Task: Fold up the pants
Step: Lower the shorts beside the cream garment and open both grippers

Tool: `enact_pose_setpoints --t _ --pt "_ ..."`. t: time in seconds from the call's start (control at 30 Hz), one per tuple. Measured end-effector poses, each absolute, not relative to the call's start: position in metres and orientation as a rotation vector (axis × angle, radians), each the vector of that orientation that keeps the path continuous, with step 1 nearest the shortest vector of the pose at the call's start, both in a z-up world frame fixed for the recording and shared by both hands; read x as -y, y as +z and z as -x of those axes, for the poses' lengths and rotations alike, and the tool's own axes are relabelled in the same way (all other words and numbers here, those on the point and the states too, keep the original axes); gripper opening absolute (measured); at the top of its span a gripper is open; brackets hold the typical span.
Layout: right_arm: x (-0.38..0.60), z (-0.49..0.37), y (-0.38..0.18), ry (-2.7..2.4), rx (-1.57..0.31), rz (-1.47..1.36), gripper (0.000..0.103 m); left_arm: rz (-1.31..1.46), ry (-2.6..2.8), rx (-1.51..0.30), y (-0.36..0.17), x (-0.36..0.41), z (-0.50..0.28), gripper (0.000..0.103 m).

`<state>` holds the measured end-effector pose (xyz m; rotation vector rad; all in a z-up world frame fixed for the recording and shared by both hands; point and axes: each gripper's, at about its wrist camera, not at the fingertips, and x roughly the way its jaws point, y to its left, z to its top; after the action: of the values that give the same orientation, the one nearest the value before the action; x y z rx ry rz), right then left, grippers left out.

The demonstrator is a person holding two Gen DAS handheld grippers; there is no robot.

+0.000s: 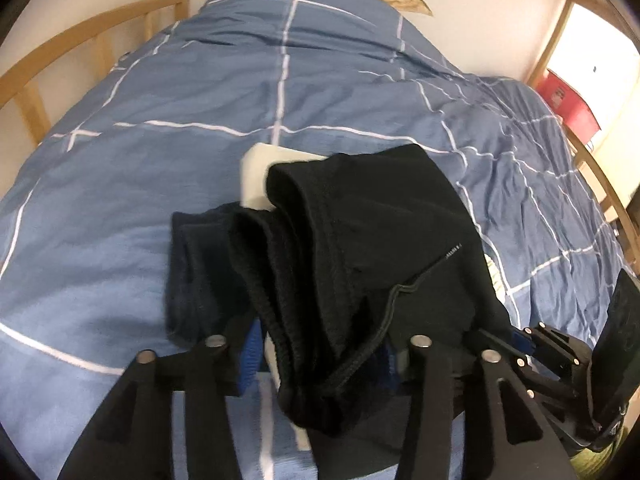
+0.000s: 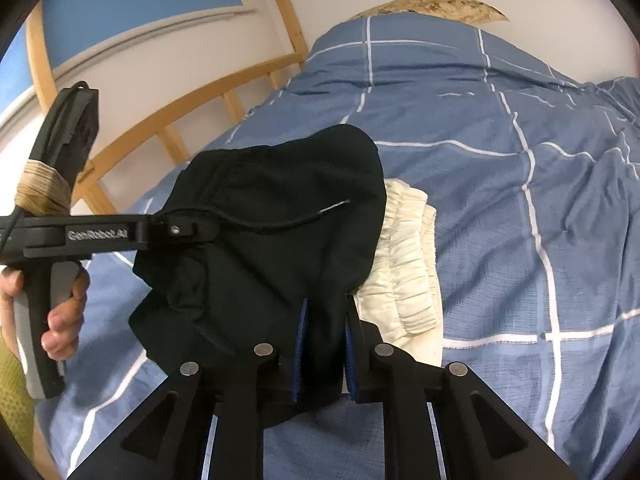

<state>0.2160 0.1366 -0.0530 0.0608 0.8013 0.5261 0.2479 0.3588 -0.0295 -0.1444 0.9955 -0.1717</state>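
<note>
The black pants [image 1: 360, 264] lie as a thick, multi-layered bundle near the near edge of the bed [image 1: 200, 92], resting partly on a folded cream garment [image 2: 404, 256] that shows at the bundle's right side in the right wrist view and at its far edge in the left wrist view. A darker navy folded piece [image 1: 192, 264] lies just left of the bundle; whether it belongs to the pants cannot be told.

The right gripper [image 2: 324, 344] has its blue-padded fingers [image 2: 300, 344] clenched on a narrow fold of the black cloth at the bundle's near edge. The left gripper [image 1: 320, 356] stands with its fingers [image 1: 250, 354] parted on either side of the bundle's near end. Cloth fills the gap, yet the pads do not appear to press on it, so this side reads as released. In the right wrist view a person's hand [image 2: 60, 308] grips the handle of the left gripper at the left, a green sleeve [image 2: 14, 400] below it.

Judged stage: the folding appears largely done, since the pants are already compact and stacked in several layers. What seems left is to set the bundle down squarely on the pile, free the right fingers and perhaps smooth the top layer.

The blue checked cover is rumpled, with a wooden bed rail [image 1: 80, 36] at the far left.
</note>
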Motion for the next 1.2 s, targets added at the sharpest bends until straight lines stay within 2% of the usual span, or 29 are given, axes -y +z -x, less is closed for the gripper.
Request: enact_pose_setpoints --t 0.03,0.13,0.2,0.27,0.33,0.53,0.83,0.93,1.07,1.13,1.2 --pt "-0.138 -0.215 -0.052 0.527 -0.806 -0.051 0.02 0.139 -0.165 -0.993 -0.028 -0.362 -0.247 0.055" --pt "-0.14 -0.212 -0.048 0.53 -0.824 -0.043 0.033 0.085 -0.123 -0.983 -0.023 -0.367 -0.24 0.06" --pt "-0.139 -0.207 -0.043 0.493 -0.825 -0.045 0.052 0.051 -0.094 -0.979 -0.019 -0.371 -0.234 0.06" --pt "-0.138 -0.2 -0.04 0.45 -0.808 -0.034 0.057 0.023 -0.059 -0.967 -0.014 -0.373 -0.228 0.061" --pt "-0.136 -0.193 -0.036 0.44 -0.79 -0.026 0.057 -0.011 -0.05 -0.952 -0.009 -0.371 -0.221 0.065" --pt "-0.127 -0.178 -0.033 0.486 -0.782 -0.074 0.057 0.023 -0.119 -0.915 0.003 -0.359 -0.199 0.066" --pt "-0.134 -0.177 -0.061 0.509 -0.871 -0.063 0.057 0.043 -0.073 -1.022 -0.038 -0.352 -0.205 0.066" --pt "-0.135 -0.17 -0.063 0.505 -0.862 -0.037 0.057 0.043 -0.06 -1.024 -0.042 -0.353 -0.201 0.066" --pt "-0.127 -0.161 -0.048 0.487 -0.763 -0.048 0.057 0.006 -0.046 -0.982 -0.038 -0.348 -0.192 0.066" --pt "-0.129 -0.163 -0.047 0.495 -0.761 -0.025 0.057 0.022 -0.052 -0.978 -0.039 -0.351 -0.191 0.065" --pt "-0.132 -0.167 -0.051 0.503 -0.779 -0.024 0.051 0.056 -0.07 -0.984 -0.041 -0.355 -0.192 0.058"
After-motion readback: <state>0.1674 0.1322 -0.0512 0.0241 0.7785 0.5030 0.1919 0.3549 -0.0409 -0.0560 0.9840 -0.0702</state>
